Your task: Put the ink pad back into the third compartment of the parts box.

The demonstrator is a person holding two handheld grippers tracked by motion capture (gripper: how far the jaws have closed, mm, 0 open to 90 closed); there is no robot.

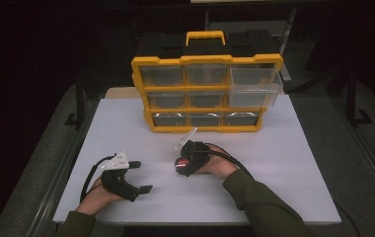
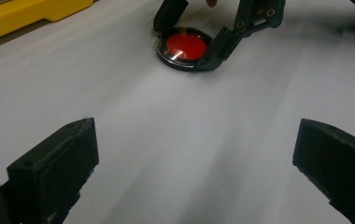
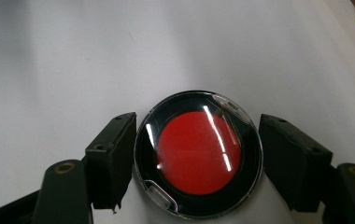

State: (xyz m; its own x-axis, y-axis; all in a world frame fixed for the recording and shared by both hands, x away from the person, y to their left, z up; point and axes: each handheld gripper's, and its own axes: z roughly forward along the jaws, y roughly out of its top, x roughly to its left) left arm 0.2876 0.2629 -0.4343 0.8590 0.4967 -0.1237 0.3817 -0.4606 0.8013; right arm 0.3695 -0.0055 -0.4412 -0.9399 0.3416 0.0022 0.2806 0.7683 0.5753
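Right tongs (image 3: 196, 158) straddle the round red-faced case (image 3: 198, 154) lying flat on the worktop (image 1: 274, 163), jaws near its rim (contact unclear); close evenly, centred. Left tongs (image 2: 194, 163) spread, empty

White rectangular tabletop (image 1: 284, 163) with the yellow-and-black plastic drawer organiser (image 1: 206, 84) as landmark. The organiser stands at the far middle of the table and blocks passage there; its clear middle-right drawer (image 1: 254, 94) is pulled out and juts beyond the frame, narrowing the room just in front of that side. In front of the organiser lies a round black case with a red centre and clear lid (image 3: 198, 156), flanked closely by the right gripper (image 1: 189, 159) with its jaws on either side. The left gripper (image 1: 126, 175), jaws spread wide, sits nearer the front-left edge. Bare surface lies between the two grippers and to the organiser's front right.
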